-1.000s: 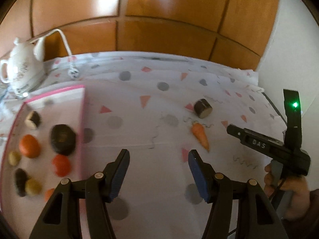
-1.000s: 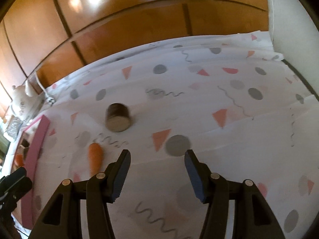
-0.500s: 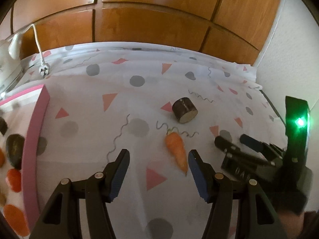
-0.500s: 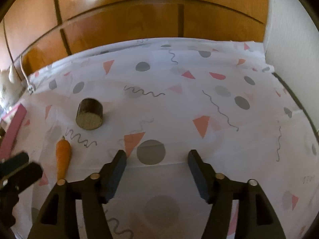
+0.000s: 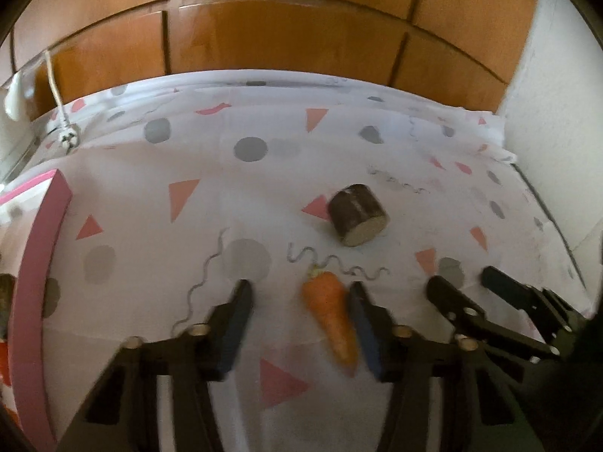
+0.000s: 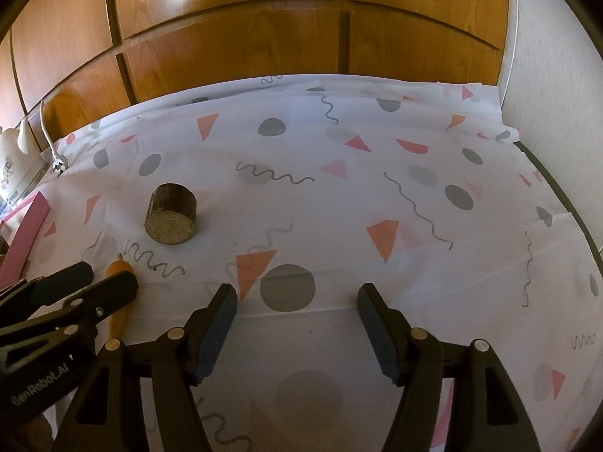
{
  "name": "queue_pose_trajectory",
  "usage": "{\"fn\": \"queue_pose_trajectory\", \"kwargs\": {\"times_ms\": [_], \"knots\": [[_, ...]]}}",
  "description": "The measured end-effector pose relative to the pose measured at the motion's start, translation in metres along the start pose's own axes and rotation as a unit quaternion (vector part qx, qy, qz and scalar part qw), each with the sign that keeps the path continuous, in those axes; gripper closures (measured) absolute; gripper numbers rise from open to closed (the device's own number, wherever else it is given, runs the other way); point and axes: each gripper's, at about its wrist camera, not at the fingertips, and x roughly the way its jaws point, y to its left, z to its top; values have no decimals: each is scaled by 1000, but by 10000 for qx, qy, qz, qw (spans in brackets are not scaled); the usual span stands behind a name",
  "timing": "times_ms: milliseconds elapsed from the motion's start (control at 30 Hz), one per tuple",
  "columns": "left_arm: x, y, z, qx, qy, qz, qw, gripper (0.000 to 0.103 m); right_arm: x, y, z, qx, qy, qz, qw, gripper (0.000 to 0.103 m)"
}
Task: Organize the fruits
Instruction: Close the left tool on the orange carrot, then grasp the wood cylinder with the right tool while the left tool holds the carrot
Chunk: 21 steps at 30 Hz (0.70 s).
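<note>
An orange carrot (image 5: 331, 316) lies on the patterned tablecloth between the fingers of my left gripper (image 5: 299, 297). Its jaws are closing: the right pad (image 5: 363, 324) touches the carrot, the left pad stands apart from it. Just beyond the carrot a brown cylinder piece (image 5: 356, 218) with a pale cut face lies on its side. The right wrist view shows the same piece (image 6: 171, 213), the carrot (image 6: 117, 316) and my left gripper (image 6: 109, 277) at lower left. My right gripper (image 6: 297, 297) hovers open over bare cloth with nothing between its fingers; it also shows as the right gripper (image 5: 463, 280) beside the left one.
A pink-rimmed tray (image 5: 34, 263) with several fruits, mostly cut off, sits at the left. A white teapot (image 5: 15, 101) and a cable plug (image 5: 68, 137) lie at the back left. Wooden cupboard doors back the table; a white wall (image 5: 546, 113) bounds the right.
My left gripper travelled right from the tray to the carrot, which now lies between its narrowed jaws. My right gripper stayed in place and opened a little wider.
</note>
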Motion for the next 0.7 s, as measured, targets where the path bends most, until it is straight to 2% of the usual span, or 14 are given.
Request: {"fn": "queue_pose_trajectory", "kwargs": {"times_ms": [67,133,267,367,433,600,700], "knots": [[-7,-2,-3,110,-87,-77,9999,79,0,-1,0,10,-1,19,10000,35],[-12,-1,-7,172,-168,24,9997,79,0,0,0,4,11,20,10000,35],[-19,25,-13,-261,-234,-173,9992,79,0,1,3,-37,65,27,10000,35],[-18,35,-16,-401,-265,-316,9983,78,-1,6,7,-115,95,76,9999,35],[-14,38,-16,-473,-200,-452,9977,77,-1,9,11,-116,66,347,9993,43],[-12,36,-17,-419,-203,-434,9980,77,-1,29,27,-273,-55,843,9961,43],[-11,36,-17,-416,-194,-421,9981,76,3,45,39,-483,6,941,9944,43]]}}
